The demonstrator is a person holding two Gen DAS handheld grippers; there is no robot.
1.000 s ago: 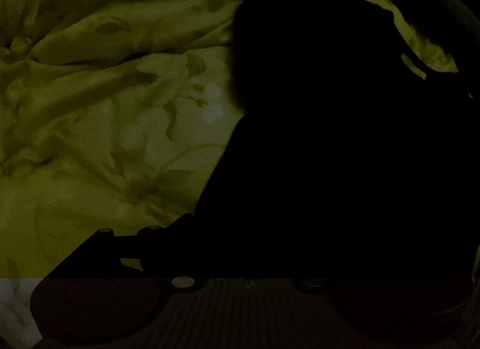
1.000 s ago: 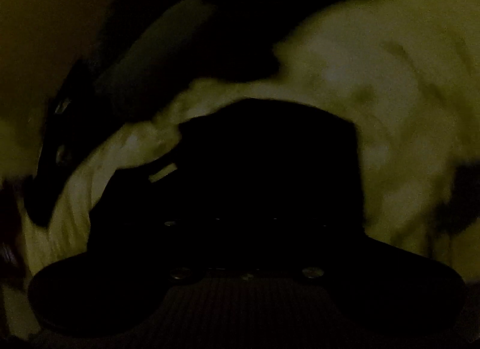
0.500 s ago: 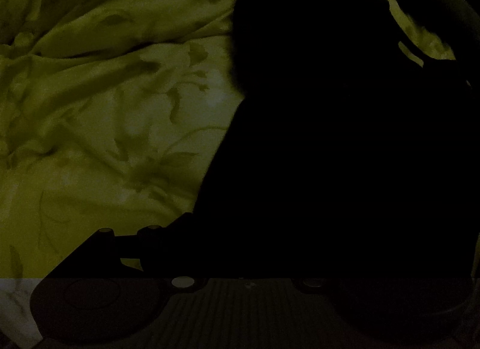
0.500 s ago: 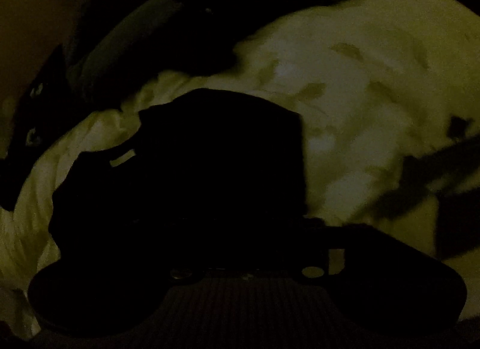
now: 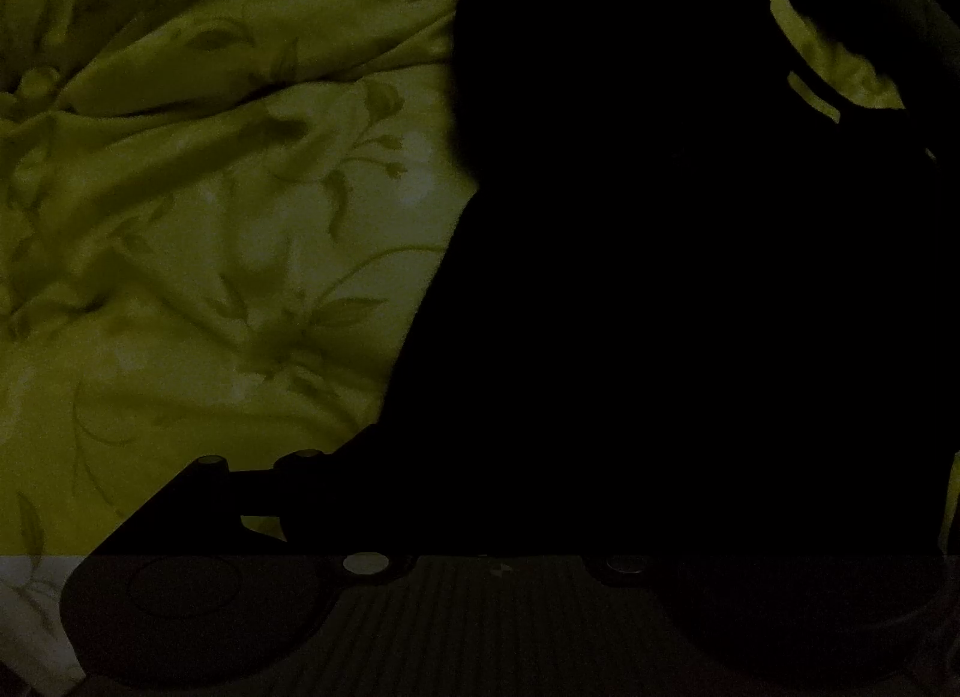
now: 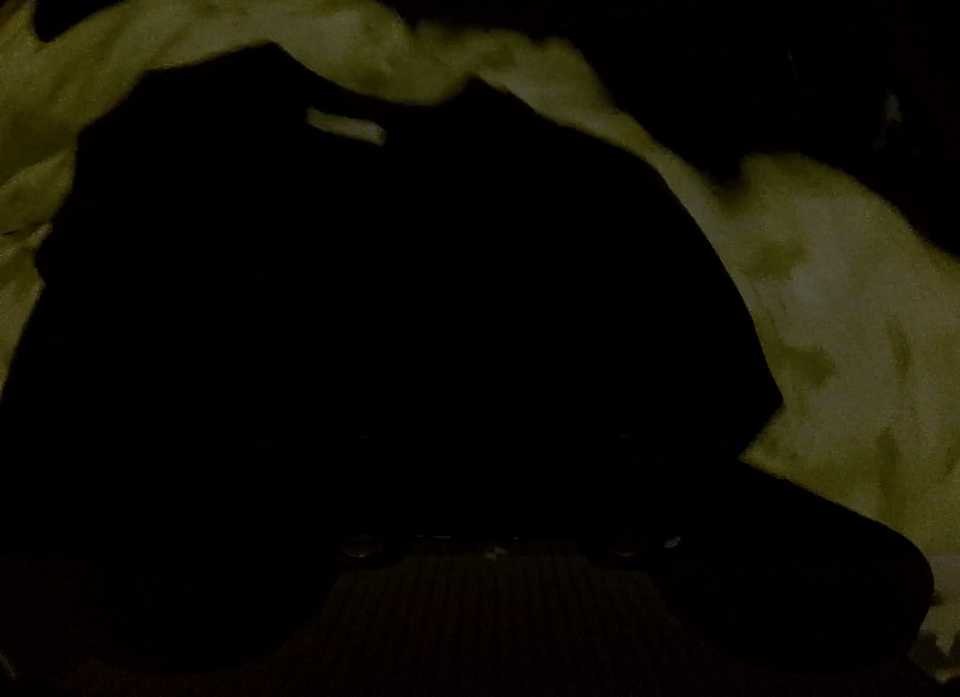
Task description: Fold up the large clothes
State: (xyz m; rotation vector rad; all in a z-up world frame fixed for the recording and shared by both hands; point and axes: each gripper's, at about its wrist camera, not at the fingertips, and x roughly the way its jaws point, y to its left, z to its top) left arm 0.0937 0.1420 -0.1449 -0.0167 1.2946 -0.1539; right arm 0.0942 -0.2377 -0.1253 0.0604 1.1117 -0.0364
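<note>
Rumpled yellow-green floral bedsheet fills the dim scene. Over it lies the black garment, dark and shapeless, with a pale tag near its upper edge. The left gripper points steeply down into the garment; its jaws are lost in black, grip unreadable. The right gripper also tilts steeply down over the garment, jaws closing, the cloth between them indistinct.
</note>
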